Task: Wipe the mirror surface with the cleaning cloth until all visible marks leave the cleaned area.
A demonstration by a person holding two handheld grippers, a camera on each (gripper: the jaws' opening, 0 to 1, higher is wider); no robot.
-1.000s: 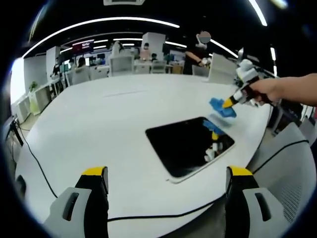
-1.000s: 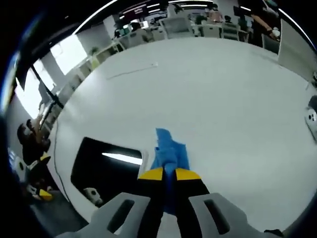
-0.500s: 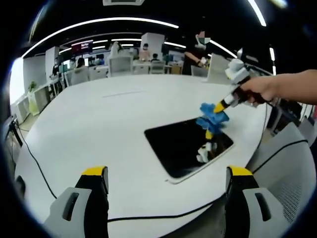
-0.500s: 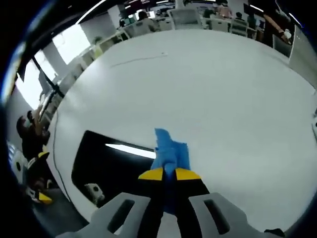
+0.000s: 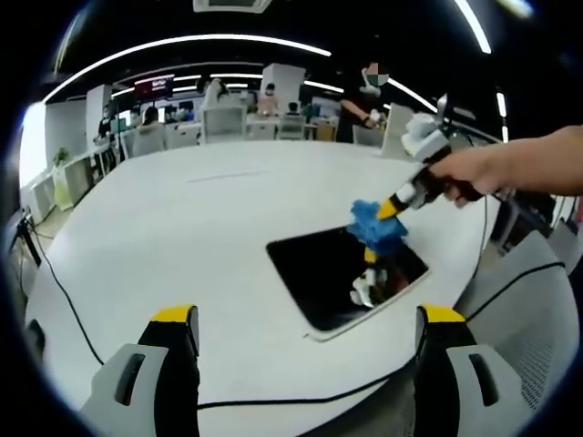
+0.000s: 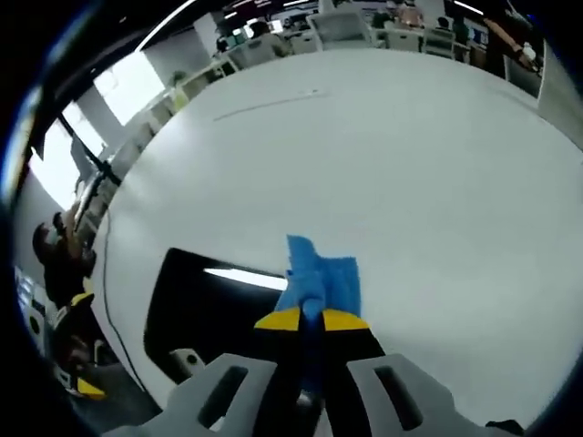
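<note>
The wiping looks to be at its very start. The right hand-held gripper [image 6: 311, 319] has its jaws pressed together on the blue cleaning cloth [image 6: 317, 278], and in the left gripper view that cloth [image 5: 375, 225] hangs at the far edge of the mirror [image 5: 342, 271], which lies flat near the edge of the white tabletop [image 5: 182, 237]. Whether the cloth already touches the glass I cannot tell. The dark mirror surface reflects a ceiling light and the gripper, and any marks on it are too faint to make out, so practically the whole face seems left to wipe. The left hand-held gripper [image 5: 305, 319] hovers spread wide, holding nothing, well short of the mirror.
</note>
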